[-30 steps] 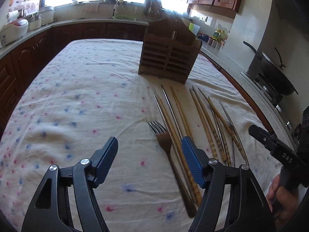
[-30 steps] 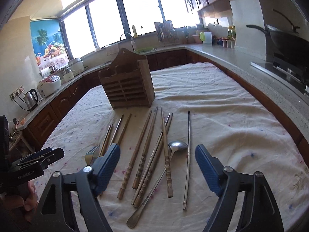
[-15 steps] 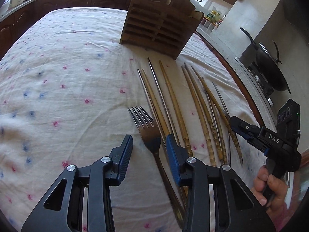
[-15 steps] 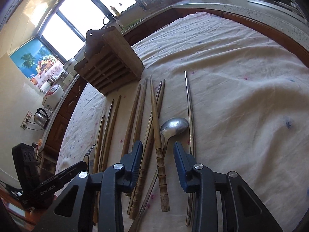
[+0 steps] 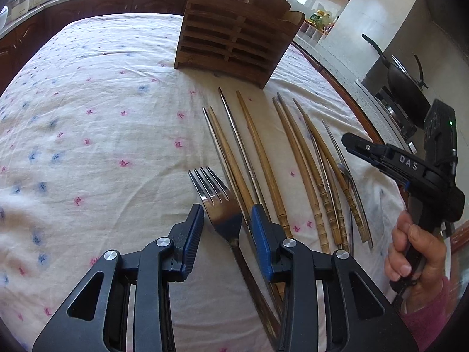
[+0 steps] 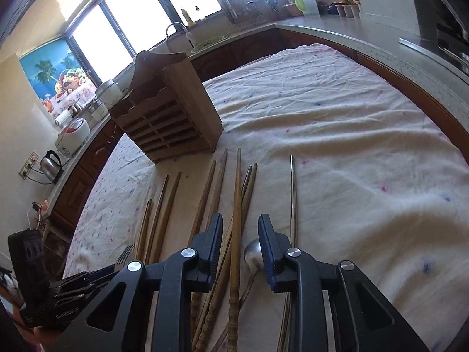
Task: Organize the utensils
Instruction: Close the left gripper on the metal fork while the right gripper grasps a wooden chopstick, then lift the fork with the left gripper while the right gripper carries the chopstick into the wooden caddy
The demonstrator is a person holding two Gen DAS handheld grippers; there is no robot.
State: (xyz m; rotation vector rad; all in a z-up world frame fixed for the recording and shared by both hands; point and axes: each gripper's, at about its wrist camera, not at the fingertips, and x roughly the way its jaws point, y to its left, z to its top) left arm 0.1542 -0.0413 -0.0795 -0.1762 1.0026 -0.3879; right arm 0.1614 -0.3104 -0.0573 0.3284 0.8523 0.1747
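Near the wooden rack (image 5: 234,29), the left gripper (image 5: 227,228) closes around the fork (image 5: 222,217), not yet pinching; the right gripper (image 6: 240,249) closes around a bamboo chopstick (image 6: 236,234). Both look stiff, light and slippery, best gripped mid-handle.

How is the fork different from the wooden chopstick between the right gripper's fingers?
The fork is shiny metal with a broad head and four tines; the wooden chopstick is a slim brown stick with a carved end. The fork lies at the row's edge between the closing left gripper jaws; the chopstick crosses others. Both lie on the tablecloth, ungripped.
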